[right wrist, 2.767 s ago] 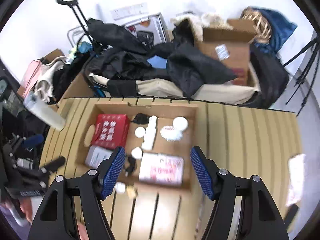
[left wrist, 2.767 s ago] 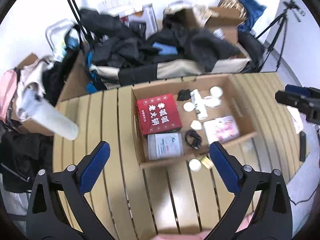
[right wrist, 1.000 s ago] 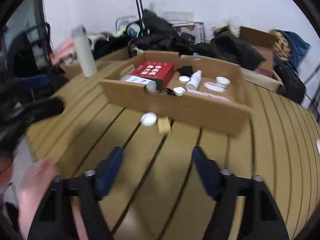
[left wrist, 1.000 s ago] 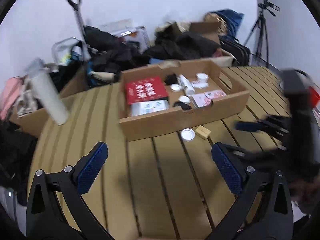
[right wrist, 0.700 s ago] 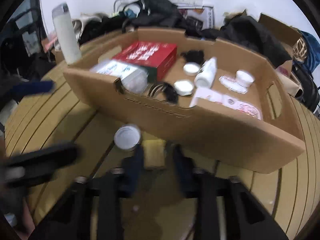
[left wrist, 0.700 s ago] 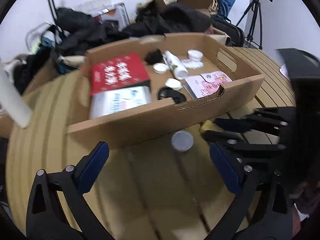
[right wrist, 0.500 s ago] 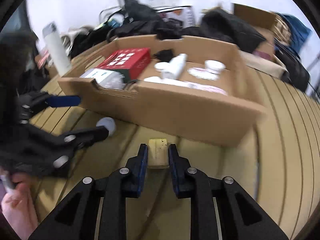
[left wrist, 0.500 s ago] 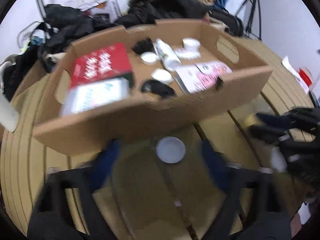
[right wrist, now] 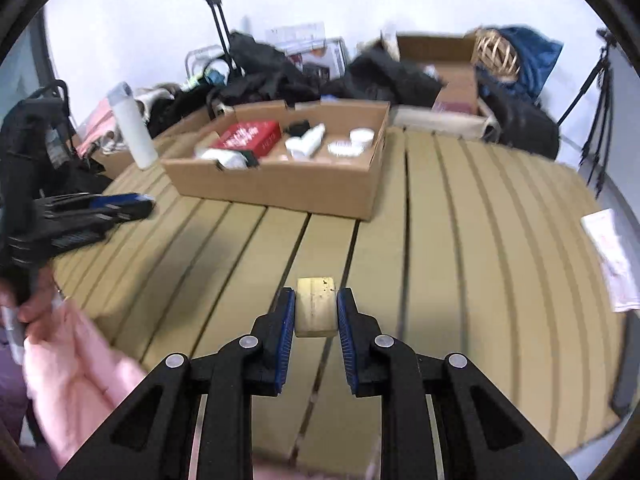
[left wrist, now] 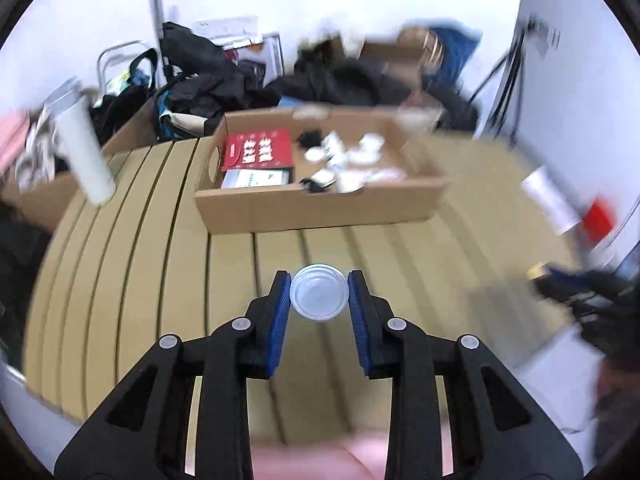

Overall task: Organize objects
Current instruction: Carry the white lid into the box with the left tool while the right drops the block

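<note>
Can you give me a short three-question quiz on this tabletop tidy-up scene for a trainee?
1. True or false: the left gripper has a square block between its jaws.
2. What does the right gripper hold? A) tan block B) white bottle C) red box
3. Name the container on the slatted table that holds the sorted items.

Key: 1 false, it is a round white lid. 2 A. 3 the cardboard box.

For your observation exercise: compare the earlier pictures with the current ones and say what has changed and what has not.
Both tongs were open and empty. Now the left tongs are closing on the white lid, and the right tongs are shut on the tan block. Both things lay on the table by the box; now they are lifted clear of it. The box and its contents stayed as they were.
</note>
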The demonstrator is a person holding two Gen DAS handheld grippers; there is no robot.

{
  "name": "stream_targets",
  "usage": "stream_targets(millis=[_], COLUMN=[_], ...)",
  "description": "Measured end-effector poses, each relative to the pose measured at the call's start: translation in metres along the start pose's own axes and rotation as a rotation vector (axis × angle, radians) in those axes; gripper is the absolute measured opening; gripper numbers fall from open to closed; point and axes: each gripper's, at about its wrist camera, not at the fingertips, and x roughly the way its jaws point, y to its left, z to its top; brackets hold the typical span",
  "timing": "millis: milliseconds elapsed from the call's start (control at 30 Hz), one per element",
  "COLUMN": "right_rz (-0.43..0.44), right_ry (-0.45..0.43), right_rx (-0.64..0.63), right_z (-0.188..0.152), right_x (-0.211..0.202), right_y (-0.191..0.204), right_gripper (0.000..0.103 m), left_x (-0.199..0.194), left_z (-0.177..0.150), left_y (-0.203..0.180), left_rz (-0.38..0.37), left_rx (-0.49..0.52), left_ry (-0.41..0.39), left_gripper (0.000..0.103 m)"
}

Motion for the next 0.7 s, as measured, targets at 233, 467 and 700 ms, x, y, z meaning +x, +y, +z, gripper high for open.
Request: stream_targets(millis=[233, 467, 700], right_rz=[0.042, 0.068, 0.068], right_ry=[-0.054, -0.069, -0.085], right_rx=[-0.016, -0.029, -0.027], right_z=[-0.048, -0.084, -0.084], right_x=[-0.080, -0.106, -0.106], right_y=[0.039, 0.064, 0.070], right_gripper=[0.023, 0.023, 0.023], left_x=[-0.096, -0.125, -0.126], left_z=[-0.070, -0.091, -0.093], left_y=[-0.030, -0.061, -0.063], left_rz=[-0.059, -0.034, -0.090], left_rx=[-0.078, 0.000, 0.031], left_ry=[-0.051, -0.088, -0.107], left_gripper=[0.025, 0.025, 0.025])
